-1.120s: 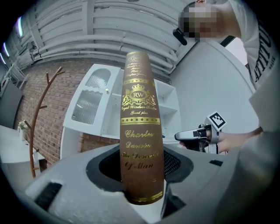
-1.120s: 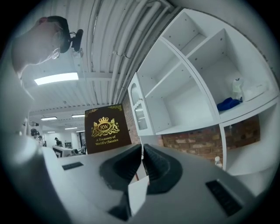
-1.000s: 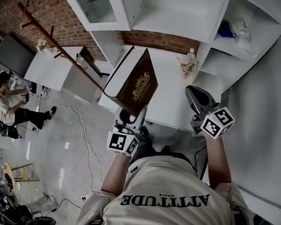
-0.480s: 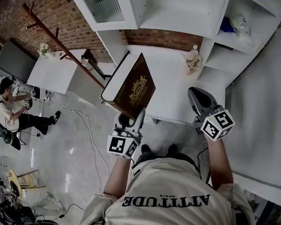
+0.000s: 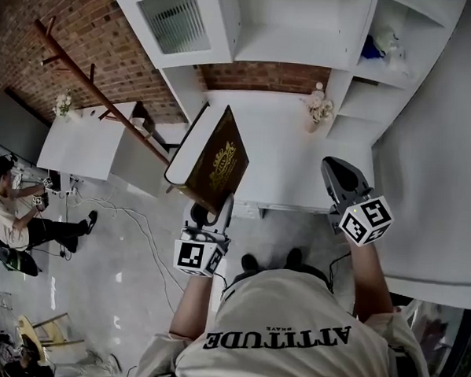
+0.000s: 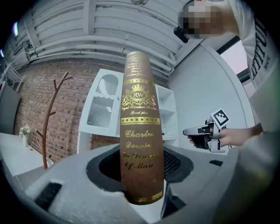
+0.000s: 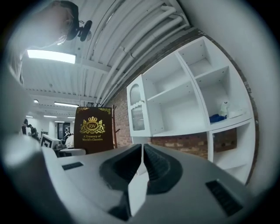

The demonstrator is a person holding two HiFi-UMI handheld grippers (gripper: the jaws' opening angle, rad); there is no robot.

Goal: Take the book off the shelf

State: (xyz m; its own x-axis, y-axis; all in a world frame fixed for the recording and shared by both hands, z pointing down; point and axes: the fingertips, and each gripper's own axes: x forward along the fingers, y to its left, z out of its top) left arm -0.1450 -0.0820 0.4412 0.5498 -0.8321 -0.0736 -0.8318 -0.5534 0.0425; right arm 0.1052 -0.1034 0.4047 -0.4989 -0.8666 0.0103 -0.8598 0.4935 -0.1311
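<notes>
Where the left claw (image 5: pixel 210 212) clamps the foot of the book (image 5: pixel 215 157), its pads press on the lower end of the brown spine, which the left gripper view shows head-on. The book's long axis runs straight out from that claw, cover toward the person's right, so the whole volume lies beyond the jaws and in line with them. The right claw (image 5: pixel 336 167), well apart to the right, is clenched on nothing; its jaws meet edge to edge in the right gripper view. Beyond both claws lies the white bench (image 5: pixel 288 159), and farther off the white shelf (image 5: pixel 294 37), from which the book hangs clear in the air. The left hand alone bears the book, so the task appears nearly complete, and any setting-down would fall to the left arm.
</notes>
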